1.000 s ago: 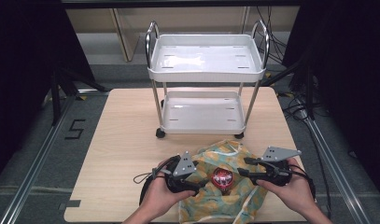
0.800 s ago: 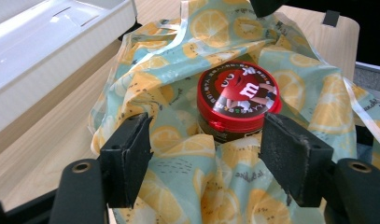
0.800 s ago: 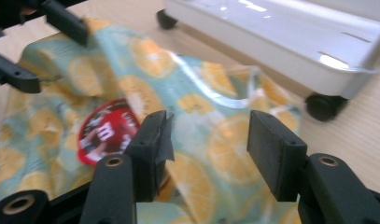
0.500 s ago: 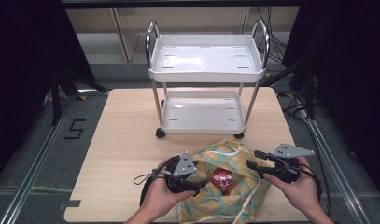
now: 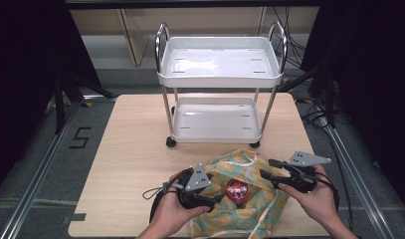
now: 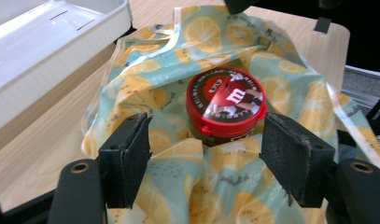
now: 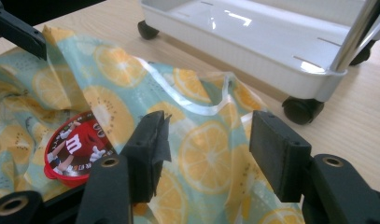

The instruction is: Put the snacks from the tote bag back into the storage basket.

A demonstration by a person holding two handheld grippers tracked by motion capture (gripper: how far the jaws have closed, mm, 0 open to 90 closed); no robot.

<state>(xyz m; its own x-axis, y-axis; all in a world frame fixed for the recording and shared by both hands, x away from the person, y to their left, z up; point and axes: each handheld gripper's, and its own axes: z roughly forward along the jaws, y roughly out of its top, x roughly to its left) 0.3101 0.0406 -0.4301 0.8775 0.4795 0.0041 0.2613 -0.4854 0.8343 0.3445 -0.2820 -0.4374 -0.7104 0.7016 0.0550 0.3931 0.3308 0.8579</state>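
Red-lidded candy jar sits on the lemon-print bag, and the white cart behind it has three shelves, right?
Not quite: the white cart has two shelves, as the high view shows. The red-lidded candy jar does sit on the lemon-print bag.

Pale wood worktop (image 5: 135,164). White two-tier trolley (image 5: 217,119) stands on castors at far side. Lemon-print cloth (image 5: 250,209) lies rumpled at near edge, red-lidded tub (image 5: 237,189) sitting in it.
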